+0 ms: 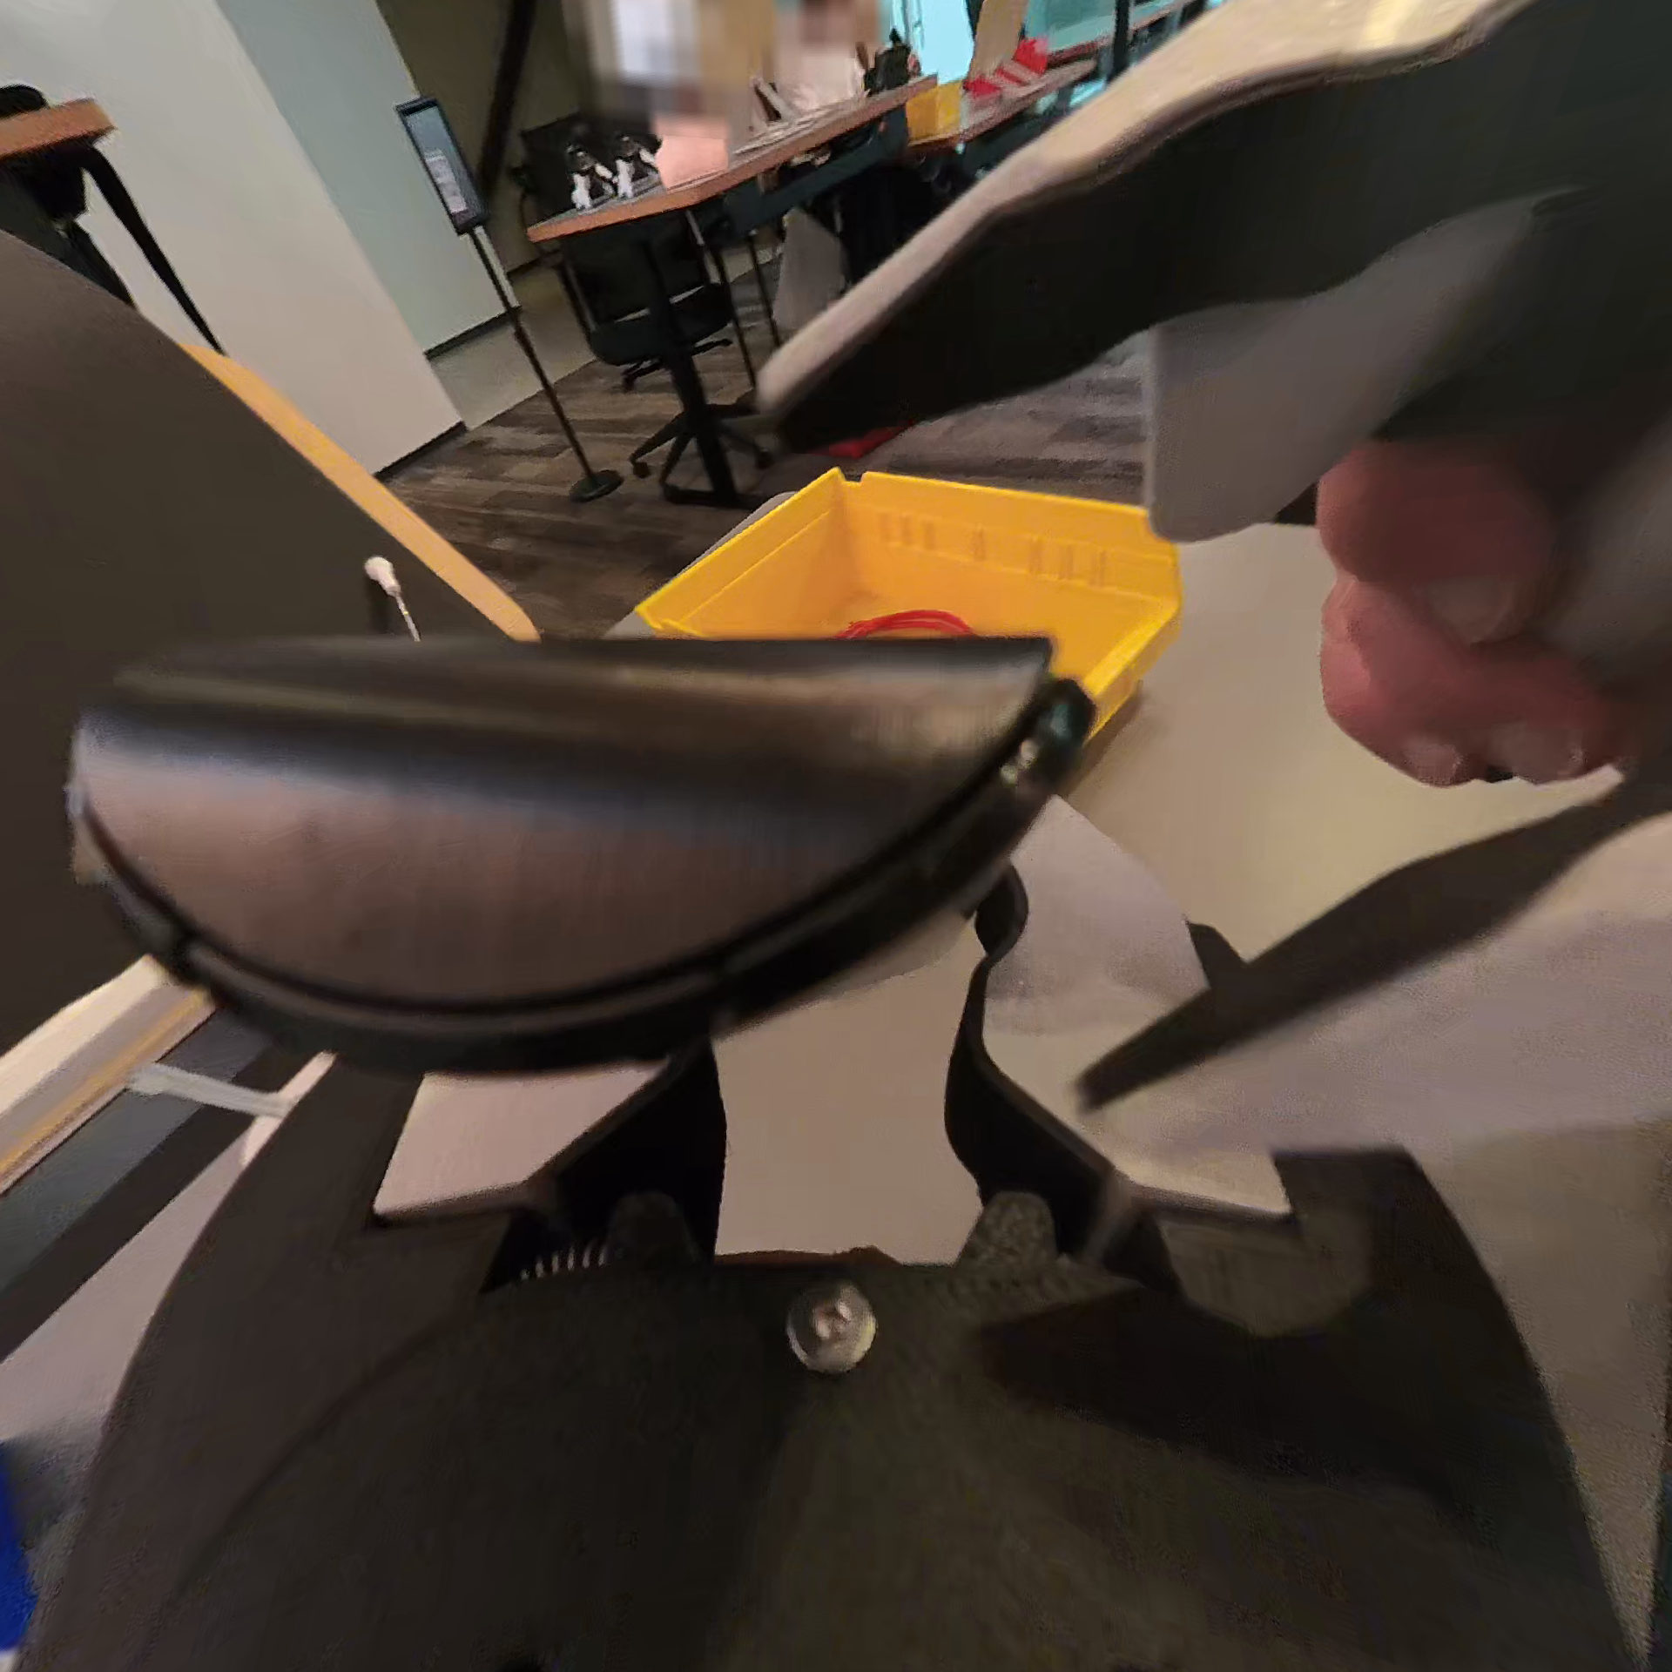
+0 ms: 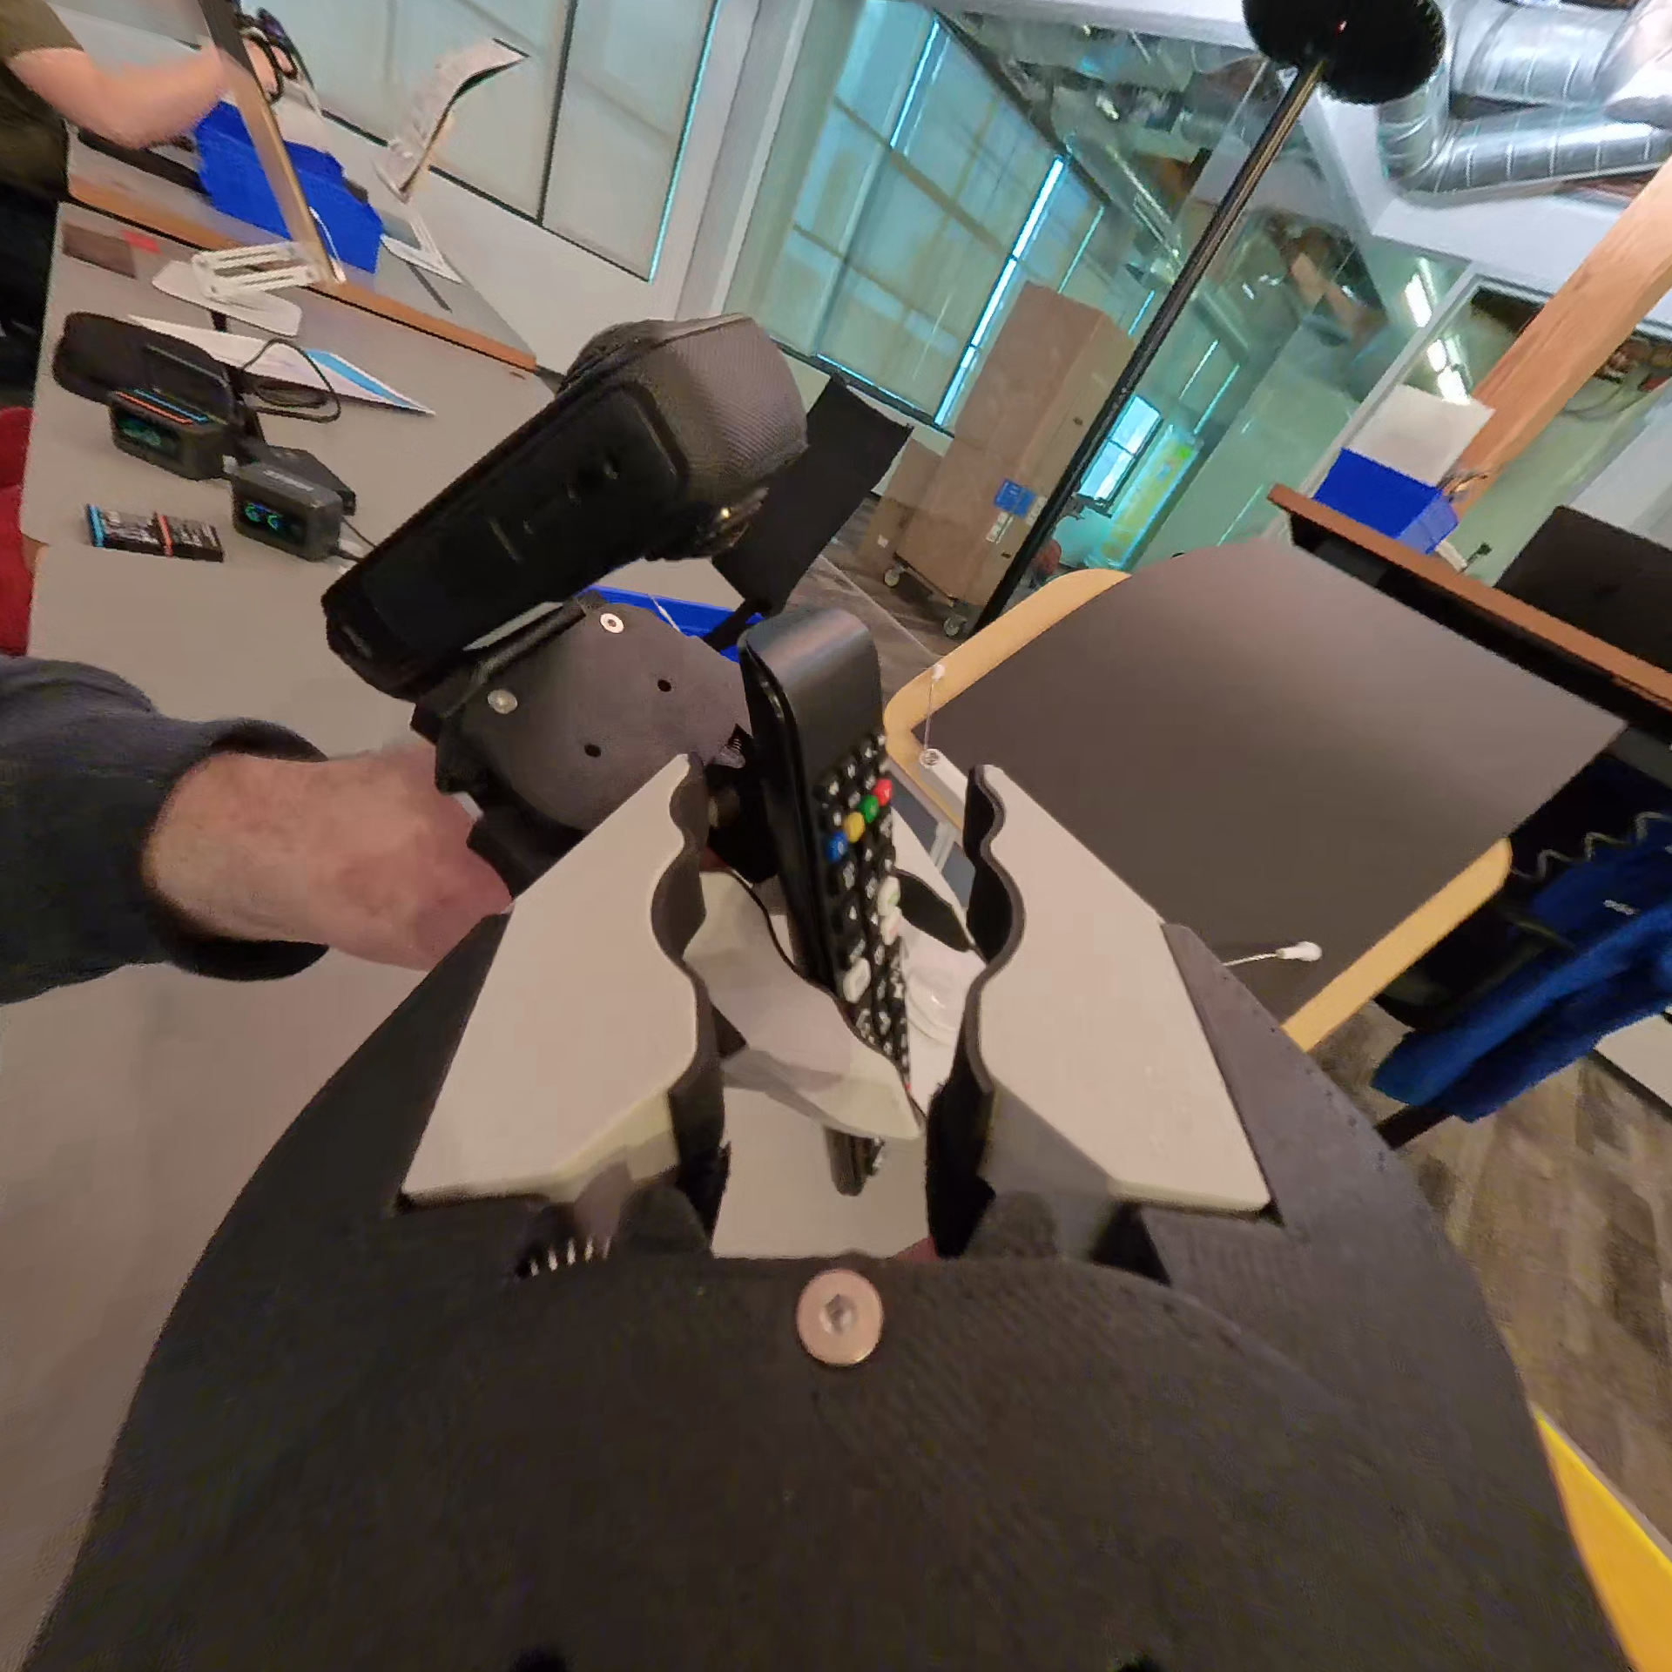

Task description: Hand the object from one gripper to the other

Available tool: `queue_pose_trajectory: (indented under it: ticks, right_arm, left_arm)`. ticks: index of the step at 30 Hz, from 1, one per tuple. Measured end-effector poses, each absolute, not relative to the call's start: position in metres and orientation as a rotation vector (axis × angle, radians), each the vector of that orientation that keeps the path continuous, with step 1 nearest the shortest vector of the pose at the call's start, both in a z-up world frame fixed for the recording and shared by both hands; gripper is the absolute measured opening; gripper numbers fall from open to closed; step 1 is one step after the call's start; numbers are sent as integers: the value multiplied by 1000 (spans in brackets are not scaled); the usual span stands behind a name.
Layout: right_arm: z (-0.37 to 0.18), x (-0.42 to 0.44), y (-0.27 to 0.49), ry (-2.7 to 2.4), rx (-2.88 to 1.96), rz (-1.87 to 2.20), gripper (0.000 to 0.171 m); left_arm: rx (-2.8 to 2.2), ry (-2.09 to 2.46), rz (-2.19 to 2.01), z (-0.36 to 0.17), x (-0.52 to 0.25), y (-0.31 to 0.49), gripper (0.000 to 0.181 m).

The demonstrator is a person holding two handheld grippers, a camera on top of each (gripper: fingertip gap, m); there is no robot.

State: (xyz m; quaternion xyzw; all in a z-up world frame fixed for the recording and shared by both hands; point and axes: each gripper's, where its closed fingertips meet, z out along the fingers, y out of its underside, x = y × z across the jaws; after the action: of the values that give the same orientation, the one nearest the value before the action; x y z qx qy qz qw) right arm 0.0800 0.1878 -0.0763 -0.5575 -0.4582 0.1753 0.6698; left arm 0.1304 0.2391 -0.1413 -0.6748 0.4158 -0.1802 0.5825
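At frame centre the left gripper [image 2: 814, 1022] gripped the lower end of the black remote [image 2: 828, 814], which stood upright between the wide-spread, untouching fingers of the right gripper [image 2: 837, 869]. A yellow bin [image 1: 950, 579] sat behind.

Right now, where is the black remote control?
In the right wrist view the remote control stands nearly upright at centre, between the open right gripper fingers, its lower end held by the left gripper.
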Motion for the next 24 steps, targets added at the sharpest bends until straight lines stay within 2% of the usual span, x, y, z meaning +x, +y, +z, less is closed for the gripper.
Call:
queue_pose_trajectory:
  ticks: [1,4,5,6,7,12,13,16,19,21,24]
  right_arm:
    - [-81,76,190,-1039,-1271,406,54]
    - [-86,71,197,-1000,-1293,405,45]
    - [-87,71,199,-988,-1295,403,41]
    - [-88,71,201,-988,-1295,393,32]
    - [-89,72,203,-981,-1287,382,29]
    - [-84,82,203,-975,-1243,428,24]
    - [-82,85,202,-988,-1241,471,23]
    - [-79,94,197,-1082,-1222,603,21]
    - [-69,103,178,-1217,-1125,832,21]
    - [-67,108,160,-1345,-1061,1013,22]
    - [-62,116,128,-1503,-895,1272,21]
  left_arm:
    - [-1580,971,-384,-143,130,241,117]
    - [-1582,970,-284,-147,129,245,110]
    - [-1580,971,-243,-149,128,246,117]
    - [-1571,977,-210,-150,129,246,109]
    - [-1572,982,-187,-151,131,246,102]
    - [-1552,986,-167,-151,132,247,61]
    - [-1545,1012,-168,-151,132,245,59]
    - [-1522,1130,-260,-148,132,232,71]
    - [-1492,1257,-503,-138,130,208,68]
    - [-1529,1324,-700,-136,127,194,76]
    - [-1419,1475,-1074,-127,132,157,76]
